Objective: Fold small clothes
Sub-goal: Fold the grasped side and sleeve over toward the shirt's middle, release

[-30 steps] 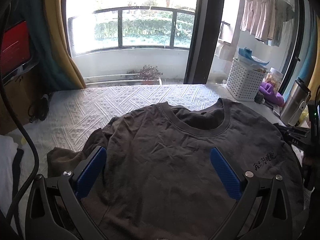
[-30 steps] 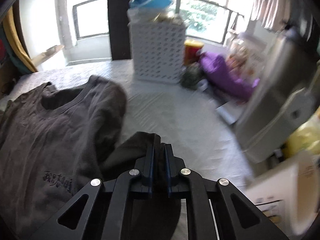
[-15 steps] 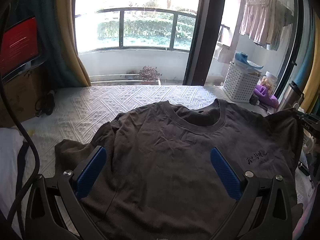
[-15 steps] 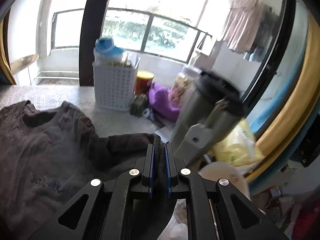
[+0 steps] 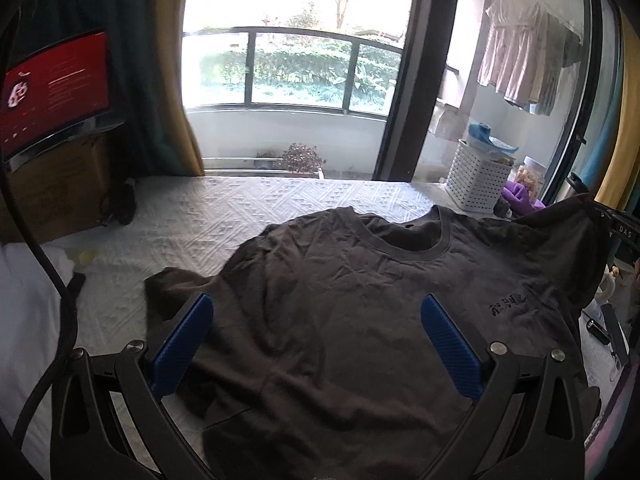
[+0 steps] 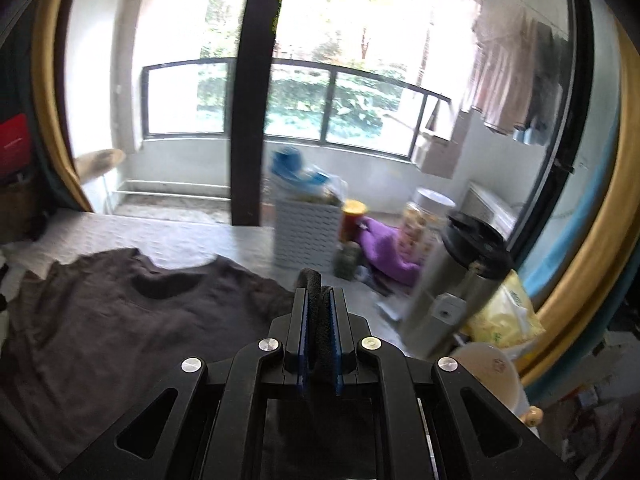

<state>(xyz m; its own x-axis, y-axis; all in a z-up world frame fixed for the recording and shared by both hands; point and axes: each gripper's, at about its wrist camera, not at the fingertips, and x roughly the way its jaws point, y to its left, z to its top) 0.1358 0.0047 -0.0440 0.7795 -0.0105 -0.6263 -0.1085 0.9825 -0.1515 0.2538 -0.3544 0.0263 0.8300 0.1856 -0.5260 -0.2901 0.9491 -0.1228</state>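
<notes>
A dark brown T-shirt (image 5: 352, 312) lies face up on the white textured table cover (image 5: 224, 216), collar toward the window. Its left sleeve (image 5: 172, 288) lies bunched on the cover. My left gripper (image 5: 316, 320) is open and empty, hovering above the shirt's chest. My right gripper (image 6: 319, 300) is shut on the shirt's right sleeve (image 6: 316, 280) and holds it lifted above the table; in the left wrist view the raised sleeve (image 5: 576, 232) stands up at the far right. The shirt (image 6: 120, 320) spreads to the left in the right wrist view.
A white perforated basket (image 5: 476, 180) (image 6: 304, 232), a purple cloth (image 6: 384, 252), jars and a steel thermos (image 6: 464, 280) stand at the table's right end. A red monitor (image 5: 52, 88) on a cardboard box stands on the left. White fabric (image 5: 24, 320) lies at the near left.
My right gripper has lifted the sleeve higher off the table and turned toward the window. My left gripper has risen slightly and stays open above the shirt.
</notes>
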